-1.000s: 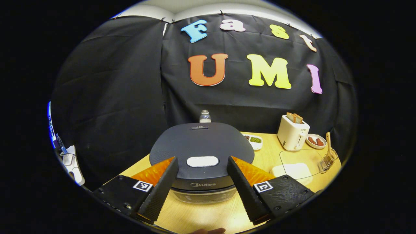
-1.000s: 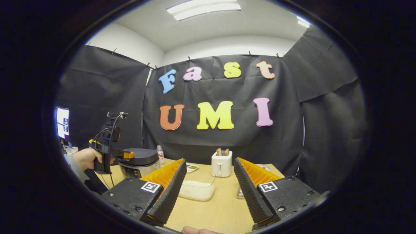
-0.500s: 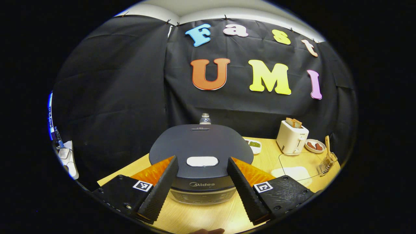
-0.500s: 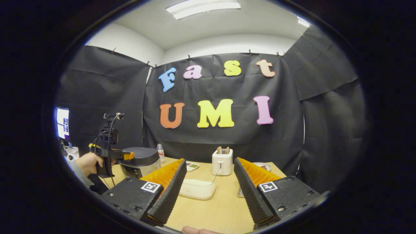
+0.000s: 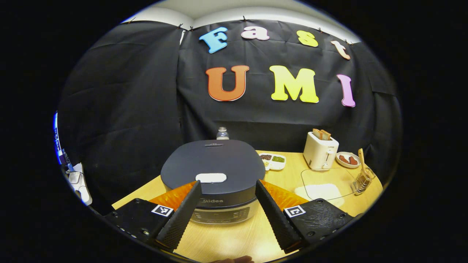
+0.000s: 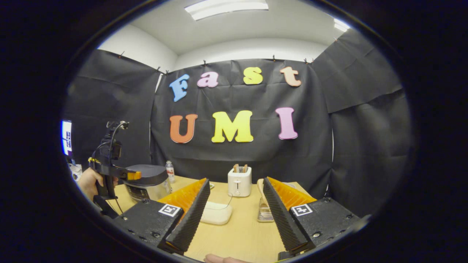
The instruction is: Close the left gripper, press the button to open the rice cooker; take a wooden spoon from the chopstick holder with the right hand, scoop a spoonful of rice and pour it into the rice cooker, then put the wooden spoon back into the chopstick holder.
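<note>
A wooden table (image 5: 226, 239) in a booth hung with black cloth. In the left gripper view, the left gripper (image 5: 227, 207) hangs in front of a dark rice cooker (image 5: 214, 171), its jaws spread wide and holding nothing. The cooker's lid is down, and a pale oval button (image 5: 211, 178) sits on the lid's near part, between and just beyond the fingertips. To the right of the cooker lie a small sectioned dish of beans (image 5: 273, 161), a white toaster (image 5: 320, 150) with bread in its slots, a clear box of rice (image 5: 323, 185), and a wire chopstick holder (image 5: 362, 179) with a wooden spoon (image 5: 361, 158) standing upright in it.

In the right gripper view, the right gripper (image 6: 236, 213) also has its jaws wide apart and empty, held above the table. The holder stands just beyond its right finger, with the spoon's bowl rising above it. The other gripper, held by a hand (image 6: 87, 181), shows at far left beside the cooker.

Judging from this, the lid is not yet opened. The button probably needs a firm downward push from closed fingertips; the cooker looks heavy enough to stay put. The spoon looks light, stiff and smooth, so best gripped across its exposed upper shaft and drawn straight up, lest the light wire holder tip
</note>
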The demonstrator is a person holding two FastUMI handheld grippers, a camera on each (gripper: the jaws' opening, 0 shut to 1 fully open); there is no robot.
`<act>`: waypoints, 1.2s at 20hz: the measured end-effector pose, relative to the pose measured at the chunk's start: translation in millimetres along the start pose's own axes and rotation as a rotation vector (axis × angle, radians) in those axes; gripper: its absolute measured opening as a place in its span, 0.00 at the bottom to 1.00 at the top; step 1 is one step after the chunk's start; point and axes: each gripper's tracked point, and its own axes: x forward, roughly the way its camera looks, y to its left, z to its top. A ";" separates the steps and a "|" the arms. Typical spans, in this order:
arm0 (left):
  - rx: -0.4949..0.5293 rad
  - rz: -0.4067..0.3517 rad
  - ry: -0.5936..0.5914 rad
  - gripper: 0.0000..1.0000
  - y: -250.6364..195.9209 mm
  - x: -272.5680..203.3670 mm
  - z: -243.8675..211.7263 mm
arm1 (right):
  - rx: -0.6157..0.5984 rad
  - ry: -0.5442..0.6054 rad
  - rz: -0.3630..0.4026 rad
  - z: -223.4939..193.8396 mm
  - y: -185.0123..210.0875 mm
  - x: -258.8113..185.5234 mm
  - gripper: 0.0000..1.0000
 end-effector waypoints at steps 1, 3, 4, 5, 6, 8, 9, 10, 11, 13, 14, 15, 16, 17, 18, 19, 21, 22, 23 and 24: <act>0.007 -0.012 -0.008 0.95 -8.3 -5.9 2.8 | 0.003 0.001 -0.006 1.1 -2.3 0.4 0.92; 0.022 -0.042 -0.033 0.95 -24.3 -19.4 11.4 | 0.004 0.003 -0.017 1.7 -7.7 0.5 0.92; 0.026 -0.050 -0.050 0.95 -30.2 -27.5 16.6 | 0.002 0.007 -0.026 1.7 -10.8 0.1 0.92; 0.025 -0.059 -0.064 0.95 -36.6 -35.6 21.7 | 0.002 0.009 -0.034 2.9 -14.7 -0.2 0.92; 0.021 -0.073 -0.077 0.95 -43.8 -43.5 27.1 | 0.005 0.011 -0.041 4.6 -18.1 -0.1 0.92; 0.023 -0.114 -0.109 0.95 -61.3 -59.3 39.7 | 0.014 0.006 -0.054 8.8 -24.7 -1.1 0.92; 0.024 -0.126 -0.126 0.95 -66.2 -67.5 45.0 | 0.019 0.001 -0.060 11.5 -28.3 -2.3 0.92; 0.026 -0.132 -0.144 0.95 -69.5 -75.8 51.7 | 0.021 -0.004 -0.067 13.7 -32.5 -4.1 0.92; 0.028 -0.141 -0.160 0.95 -73.4 -83.1 56.6 | 0.027 -0.005 -0.077 16.8 -37.3 -5.5 0.92; 0.033 -0.157 -0.195 0.94 -79.9 -98.6 67.3 | 0.033 -0.016 -0.085 25.7 -43.2 -6.8 0.92; 0.028 -0.163 -0.206 0.94 -82.9 -106.7 70.6 | 0.030 -0.019 -0.084 30.0 -45.5 -6.5 0.92; 0.020 -0.170 -0.215 0.94 -84.6 -114.0 72.8 | 0.031 -0.017 -0.091 34.3 -50.6 -6.4 0.92; 0.013 -0.181 -0.221 0.94 -89.3 -120.4 75.0 | 0.034 -0.017 -0.100 38.5 -56.0 -6.7 0.92; 0.011 -0.191 -0.229 0.94 -92.8 -127.1 76.6 | 0.039 -0.017 -0.106 43.6 -60.0 -7.6 0.92; 0.011 -0.194 -0.236 0.94 -93.7 -132.7 78.9 | 0.040 -0.012 -0.114 46.8 -64.0 -9.4 0.92; 0.017 -0.192 -0.247 0.94 -94.8 -138.1 81.7 | 0.036 -0.009 -0.121 49.7 -68.2 -11.3 0.92; 0.043 -0.184 -0.269 0.94 -95.0 -149.6 81.9 | 0.031 0.000 -0.144 58.4 -74.7 -25.0 0.92; 0.048 -0.177 -0.277 0.94 -93.5 -155.4 80.3 | 0.033 -0.001 -0.152 61.3 -77.0 -26.7 0.95; 0.051 -0.172 -0.285 0.94 -93.8 -159.7 78.8 | 0.033 -0.003 -0.153 63.5 -77.1 -28.5 0.92; 0.052 -0.179 -0.292 0.94 -95.9 -166.7 76.2 | 0.029 -0.006 -0.150 65.3 -76.6 -30.8 0.95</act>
